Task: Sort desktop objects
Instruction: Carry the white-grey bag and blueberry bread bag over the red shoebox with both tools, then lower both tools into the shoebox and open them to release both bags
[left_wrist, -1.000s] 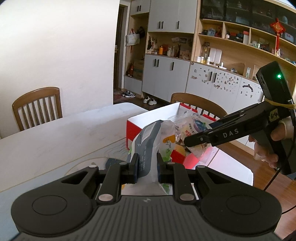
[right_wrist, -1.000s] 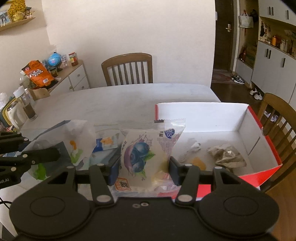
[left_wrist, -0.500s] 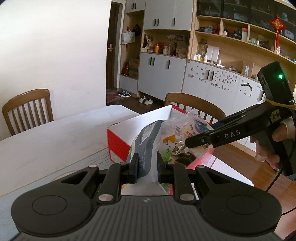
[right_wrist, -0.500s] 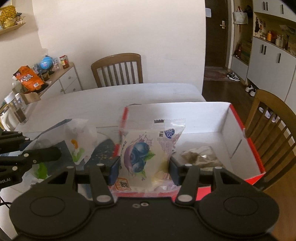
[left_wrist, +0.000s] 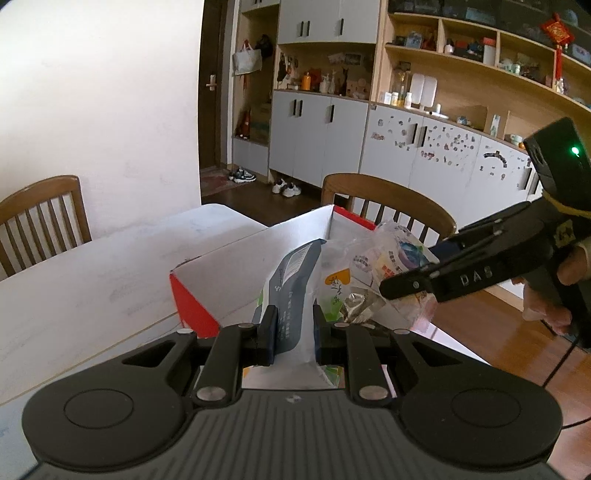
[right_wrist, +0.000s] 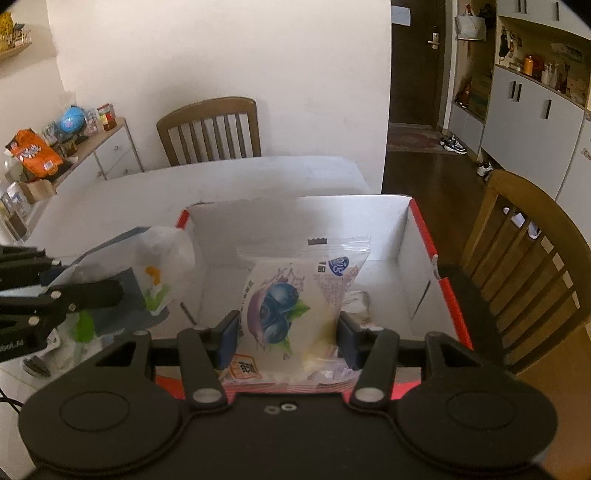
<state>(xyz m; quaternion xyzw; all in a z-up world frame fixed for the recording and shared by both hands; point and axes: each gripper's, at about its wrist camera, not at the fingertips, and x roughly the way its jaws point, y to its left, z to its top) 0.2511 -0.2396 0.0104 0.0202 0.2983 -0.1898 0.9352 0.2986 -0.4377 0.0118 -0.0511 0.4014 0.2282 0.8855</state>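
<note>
My left gripper (left_wrist: 293, 328) is shut on a grey-blue and white snack pouch (left_wrist: 295, 291), held upright at the near left corner of a red box with white inside (left_wrist: 236, 258). My right gripper (right_wrist: 288, 332) is shut on a clear packet printed with blueberries (right_wrist: 291, 302), held over the box's (right_wrist: 424, 236) near edge. In the left wrist view the right gripper (left_wrist: 406, 284) reaches in from the right with its packet (left_wrist: 391, 258). In the right wrist view the left gripper's finger (right_wrist: 85, 297) and its pouch (right_wrist: 147, 273) show at left. A crumpled wrapper (right_wrist: 356, 301) lies inside the box.
The box sits at the end of a white table (right_wrist: 221, 177). Wooden chairs stand behind the table (right_wrist: 210, 129) and at the box's right (right_wrist: 524, 266). A sideboard with snacks and jars (right_wrist: 55, 155) lines the left wall. A person's hand (left_wrist: 554, 299) grips the right tool.
Both grippers have carried their packets sideways to the box: the box has come from the right to the middle of both views. The grips are unchanged.
</note>
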